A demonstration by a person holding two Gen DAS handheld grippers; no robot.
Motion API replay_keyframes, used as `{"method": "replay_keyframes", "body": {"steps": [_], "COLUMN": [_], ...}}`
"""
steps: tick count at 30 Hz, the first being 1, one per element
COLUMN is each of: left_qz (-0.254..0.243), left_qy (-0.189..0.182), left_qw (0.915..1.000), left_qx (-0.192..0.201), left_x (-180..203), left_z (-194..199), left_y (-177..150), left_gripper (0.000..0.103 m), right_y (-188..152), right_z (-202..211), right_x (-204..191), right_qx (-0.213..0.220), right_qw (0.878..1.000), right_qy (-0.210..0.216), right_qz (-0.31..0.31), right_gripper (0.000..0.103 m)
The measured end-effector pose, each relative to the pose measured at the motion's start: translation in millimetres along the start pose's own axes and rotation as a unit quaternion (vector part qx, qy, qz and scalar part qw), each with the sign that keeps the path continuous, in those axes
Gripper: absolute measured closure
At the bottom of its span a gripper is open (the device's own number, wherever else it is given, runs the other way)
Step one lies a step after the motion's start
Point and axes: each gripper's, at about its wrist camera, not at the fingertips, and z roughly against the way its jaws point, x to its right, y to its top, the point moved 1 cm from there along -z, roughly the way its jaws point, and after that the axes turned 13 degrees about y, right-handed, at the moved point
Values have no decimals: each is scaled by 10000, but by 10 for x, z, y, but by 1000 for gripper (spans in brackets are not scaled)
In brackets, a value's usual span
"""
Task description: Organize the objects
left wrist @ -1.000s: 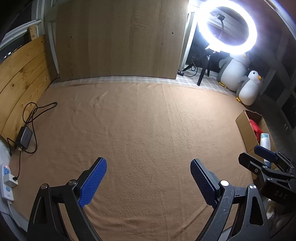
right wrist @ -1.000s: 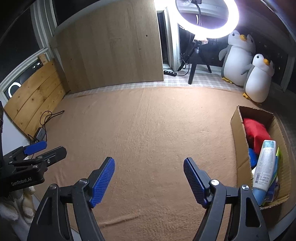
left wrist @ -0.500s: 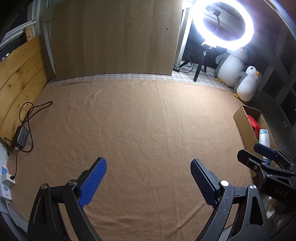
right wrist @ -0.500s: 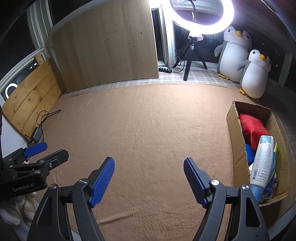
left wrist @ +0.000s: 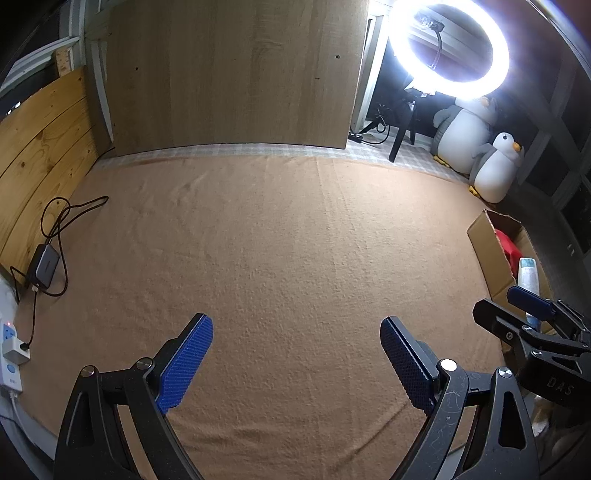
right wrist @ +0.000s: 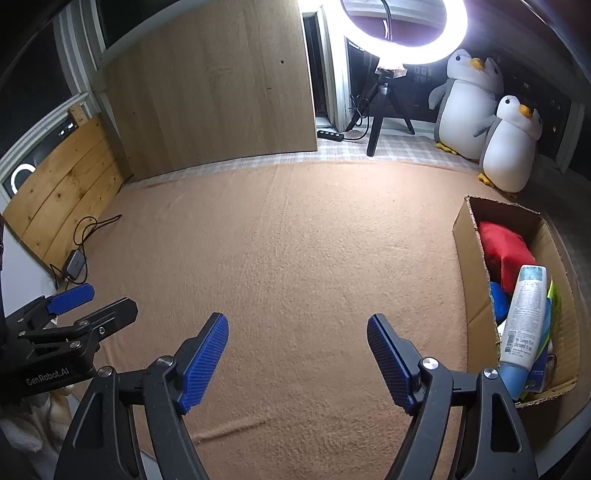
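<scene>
A cardboard box (right wrist: 466,258) stands at the right on the tan cloth (right wrist: 295,240). In it lie a red pouch (right wrist: 504,251), a white and blue bottle (right wrist: 522,317), a blue thing and several packets. The box also shows in the left wrist view (left wrist: 487,251). My right gripper (right wrist: 297,347) is open and empty over the cloth, left of the box. My left gripper (left wrist: 297,350) is open and empty over the cloth. Each gripper shows at the edge of the other's view.
A ring light (right wrist: 402,33) on a tripod and two penguin plush toys (right wrist: 509,147) stand at the back right. A wooden board (left wrist: 236,74) leans at the back. A power adapter with cable (left wrist: 46,264) and a power strip (left wrist: 11,350) lie at the left.
Both grippers stay open and empty. Both views have shifted slightly, with the far scene a little nearer and higher. Nothing on the cloth has moved.
</scene>
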Motion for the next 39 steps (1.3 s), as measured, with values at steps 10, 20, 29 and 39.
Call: {"method": "replay_keyframes", "body": {"steps": [10,20,29,39], "left_qz": [-2,-48,-10,-29], "left_qy": [4,26,72,18], "left_qw": [10000,10000,10000,10000], "left_qx": [-18,-52,-66,-26], "left_x": [-22,-16,-19,-17], "left_z": [-12,-33,-38,-62], "left_y": [2,-4,20,11], "left_gripper": [9,9,9,9], "right_y": [8,0,0,-5], "right_z": [5,0,-2,-36], "right_x": [-33,1,1,43], "right_qx": [3,-15,-20,-49], "right_qw": [10000,10000,10000,10000], "right_qy": [-35,-44,-42,-59], "right_qz": [23,-7,-6,-31], "right_gripper": [28,28,28,27]}}
